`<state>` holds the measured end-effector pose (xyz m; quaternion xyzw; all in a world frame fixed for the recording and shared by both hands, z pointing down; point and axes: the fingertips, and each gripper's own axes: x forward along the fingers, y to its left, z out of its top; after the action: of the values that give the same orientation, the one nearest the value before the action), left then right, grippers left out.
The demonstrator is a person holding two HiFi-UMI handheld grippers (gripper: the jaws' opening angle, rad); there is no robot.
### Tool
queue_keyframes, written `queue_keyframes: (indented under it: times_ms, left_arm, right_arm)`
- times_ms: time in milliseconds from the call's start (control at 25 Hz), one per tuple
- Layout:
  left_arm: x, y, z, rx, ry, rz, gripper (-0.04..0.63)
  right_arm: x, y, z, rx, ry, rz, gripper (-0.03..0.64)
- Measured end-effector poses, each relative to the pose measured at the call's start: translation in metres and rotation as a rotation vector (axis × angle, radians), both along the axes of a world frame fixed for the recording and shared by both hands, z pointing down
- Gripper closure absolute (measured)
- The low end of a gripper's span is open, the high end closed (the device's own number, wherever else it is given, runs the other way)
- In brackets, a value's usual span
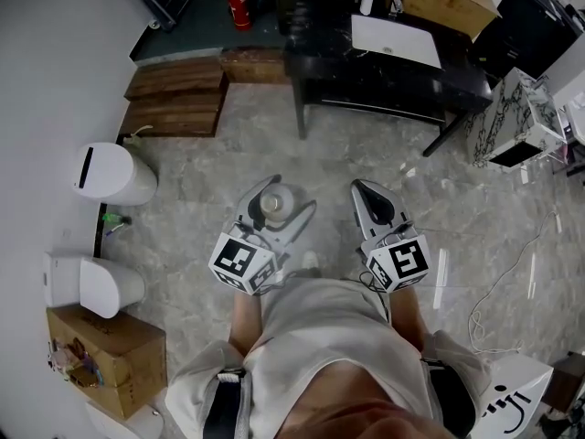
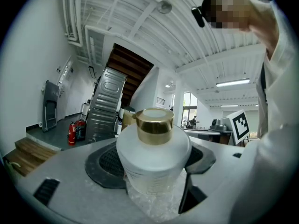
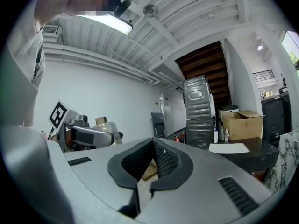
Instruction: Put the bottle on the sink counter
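A frosted white bottle [image 2: 152, 164] with a gold cap [image 2: 154, 125] stands between the jaws of my left gripper [image 2: 154, 171], which is shut on it. In the head view the bottle [image 1: 276, 201] sits upright in the left gripper [image 1: 274, 210], held over the grey stone floor in front of the person. My right gripper [image 1: 366, 193] is beside it to the right, jaws together with nothing between them; its view shows the closed pads [image 3: 152, 164] and the bottle [image 3: 103, 127] off to the left. The white sink [image 1: 396, 39] lies on a dark counter [image 1: 384, 71] ahead.
A white bin [image 1: 114, 174] and toilet [image 1: 91, 283] stand at the left, with a cardboard box [image 1: 105, 355] near them. Wooden steps [image 1: 178, 94] and a red extinguisher [image 1: 239, 5] are at the far left. A marble-patterned cabinet [image 1: 507, 122] stands right of the counter; cables [image 1: 512, 273] trail on the floor.
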<state>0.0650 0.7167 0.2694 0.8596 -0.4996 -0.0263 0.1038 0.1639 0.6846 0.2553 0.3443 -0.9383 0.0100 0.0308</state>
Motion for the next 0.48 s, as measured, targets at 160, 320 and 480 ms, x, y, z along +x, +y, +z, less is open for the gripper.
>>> queue_keyframes:
  times_ms: [160,320,480]
  left_arm:
    - [-0.009,-0.011,0.001,0.001,0.003,0.018,0.261]
    - [-0.015,-0.022,0.003,-0.001,0.007,0.034,0.262]
    - [-0.017,-0.030,0.003,-0.003,0.013,0.048,0.261]
  right_arm:
    - [-0.009,-0.010,0.000,0.003,0.006,0.020,0.620]
    - [-0.014,-0.016,0.002,-0.003,0.007,0.037,0.620]
    - [-0.014,-0.022,0.004,-0.006,0.011,0.052,0.620]
